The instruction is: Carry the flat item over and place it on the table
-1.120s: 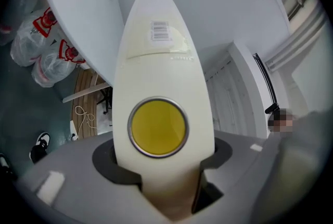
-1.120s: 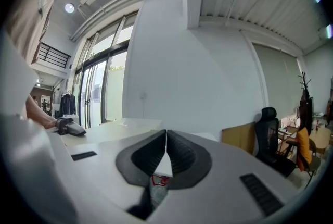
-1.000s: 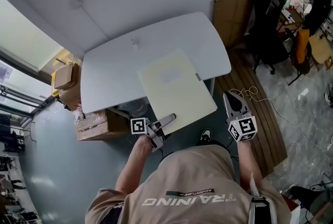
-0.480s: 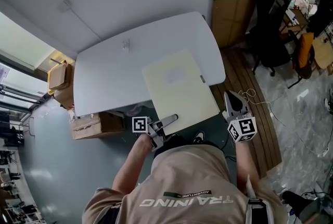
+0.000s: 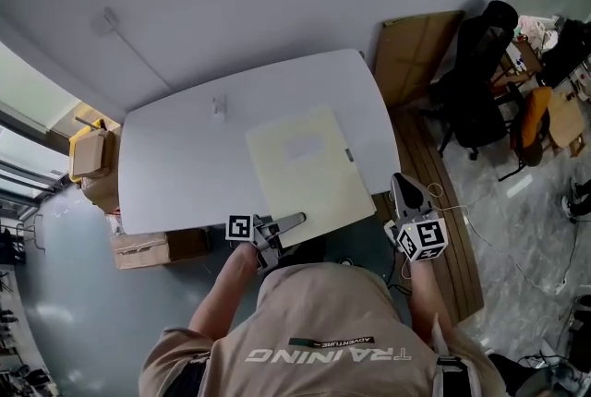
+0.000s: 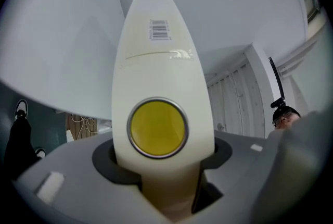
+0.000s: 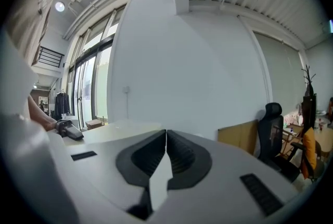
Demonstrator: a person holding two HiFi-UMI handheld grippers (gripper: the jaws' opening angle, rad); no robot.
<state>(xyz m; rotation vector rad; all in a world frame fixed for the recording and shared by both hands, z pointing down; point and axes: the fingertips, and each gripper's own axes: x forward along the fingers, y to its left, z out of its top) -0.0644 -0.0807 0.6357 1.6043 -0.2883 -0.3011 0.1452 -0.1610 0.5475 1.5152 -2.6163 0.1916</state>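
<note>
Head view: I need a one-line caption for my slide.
Left gripper holds a pale flat board over the white table; right gripper is shut and empty.

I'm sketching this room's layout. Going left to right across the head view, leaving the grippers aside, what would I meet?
cardboard box → flat cream item → brown panel against the wall → black office chair

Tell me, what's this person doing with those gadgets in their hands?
A person holds a gripper in each hand. The left gripper is clamped on the near edge of a cream document folder with a yellow snap button. The folder stretches out over the white table; whether it already rests there I can't tell. The right gripper is shut and empty, beside the table's near right corner.
</note>
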